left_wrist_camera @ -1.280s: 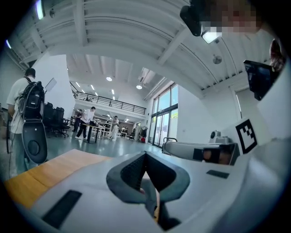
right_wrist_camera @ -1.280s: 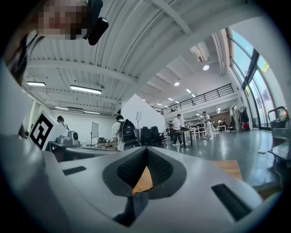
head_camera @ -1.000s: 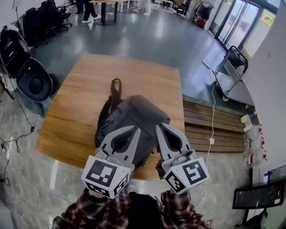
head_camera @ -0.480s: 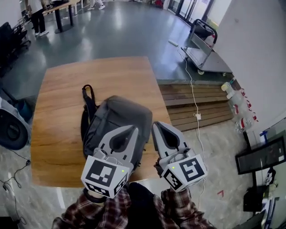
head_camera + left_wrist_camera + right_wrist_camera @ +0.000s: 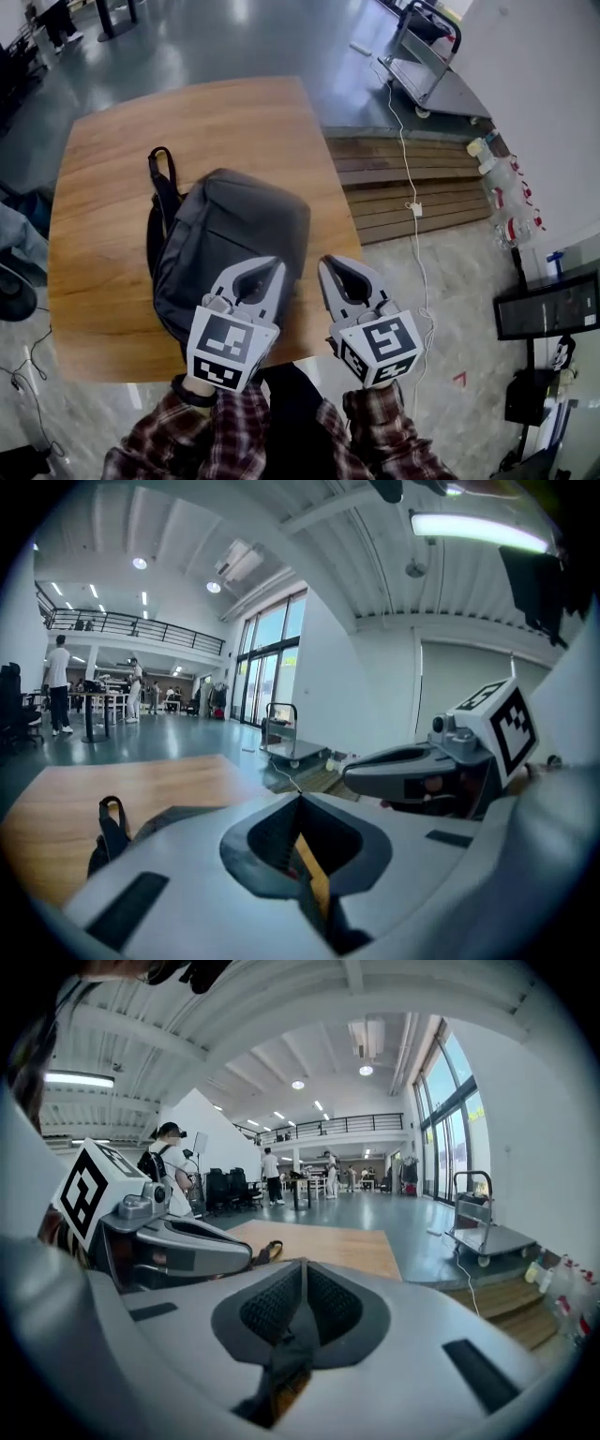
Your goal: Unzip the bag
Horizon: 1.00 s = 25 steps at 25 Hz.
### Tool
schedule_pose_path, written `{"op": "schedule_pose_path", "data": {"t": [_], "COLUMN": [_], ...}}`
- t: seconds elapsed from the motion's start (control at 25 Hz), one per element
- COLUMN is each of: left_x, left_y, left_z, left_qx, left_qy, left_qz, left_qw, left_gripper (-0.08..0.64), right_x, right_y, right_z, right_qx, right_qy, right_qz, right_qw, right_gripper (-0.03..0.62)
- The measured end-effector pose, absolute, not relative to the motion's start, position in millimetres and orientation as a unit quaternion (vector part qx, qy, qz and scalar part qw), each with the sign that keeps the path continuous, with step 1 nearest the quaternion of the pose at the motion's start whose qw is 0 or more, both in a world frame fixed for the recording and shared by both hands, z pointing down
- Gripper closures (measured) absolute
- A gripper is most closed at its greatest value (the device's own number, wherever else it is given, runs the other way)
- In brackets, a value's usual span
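A dark grey backpack [image 5: 230, 239] lies flat on the wooden table [image 5: 187, 117], its top handle loop [image 5: 159, 161] pointing to the far left. My left gripper [image 5: 277, 263] hovers over the bag's near right corner with its jaws shut and nothing between them. My right gripper [image 5: 324, 263] is held beside it, just off the bag's right side over the table's near edge, also shut and empty. In the left gripper view the handle loop [image 5: 112, 819] shows past the closed jaws. No zipper pull is visible in any view.
Right of the table are wooden steps [image 5: 403, 183] with a white cable and plug [image 5: 412, 208]. A flat trolley [image 5: 427, 56] stands at the back right, and bottles [image 5: 502, 183] line the wall. People stand far off in the hall.
The head view has swung, so the table and bag now sit further left and lower in the picture. Both grippers stay shut, side by side, over the bag's near end.
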State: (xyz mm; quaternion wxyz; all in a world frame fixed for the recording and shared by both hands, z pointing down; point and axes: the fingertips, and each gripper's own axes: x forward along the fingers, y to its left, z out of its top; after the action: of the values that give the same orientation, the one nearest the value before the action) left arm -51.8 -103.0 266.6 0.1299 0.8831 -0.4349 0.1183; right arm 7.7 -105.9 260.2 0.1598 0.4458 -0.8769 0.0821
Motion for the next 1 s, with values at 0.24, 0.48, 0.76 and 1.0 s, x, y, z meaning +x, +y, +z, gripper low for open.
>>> {"op": "schedule_pose_path", "data": {"t": [0.24, 0.48, 0.76, 1.0], "left_x": [-46.4, -43.9, -44.0, -43.5], "left_y": [-104.6, -99.9, -87.7, -88.6], "left_z": [360.2, 435.5, 486.6, 493.5], "left_qx": [0.866, 0.843, 0.820, 0.816], "left_qy": [-0.419, -0.412, -0.417, -0.419], "left_qz": [0.201, 0.249, 0.266, 0.258], "left_qw": [0.188, 0.241, 0.286, 0.302], "left_gripper": [0.552, 0.552, 0.552, 0.552], "right_x": [26.5, 35.0, 33.8, 15.9], "right_y": [-105.8, -91.3, -83.5, -72.8], "right_z": [354.8, 433.6, 486.9, 511.7], "right_qx": [0.441, 0.433, 0.408, 0.300], "right_qy": [-0.857, -0.839, -0.833, -0.863], "right_qz": [0.154, 0.221, 0.256, 0.164], "right_qw": [0.217, 0.246, 0.274, 0.373], "right_gripper": [0.581, 0.581, 0.581, 0.561]}}
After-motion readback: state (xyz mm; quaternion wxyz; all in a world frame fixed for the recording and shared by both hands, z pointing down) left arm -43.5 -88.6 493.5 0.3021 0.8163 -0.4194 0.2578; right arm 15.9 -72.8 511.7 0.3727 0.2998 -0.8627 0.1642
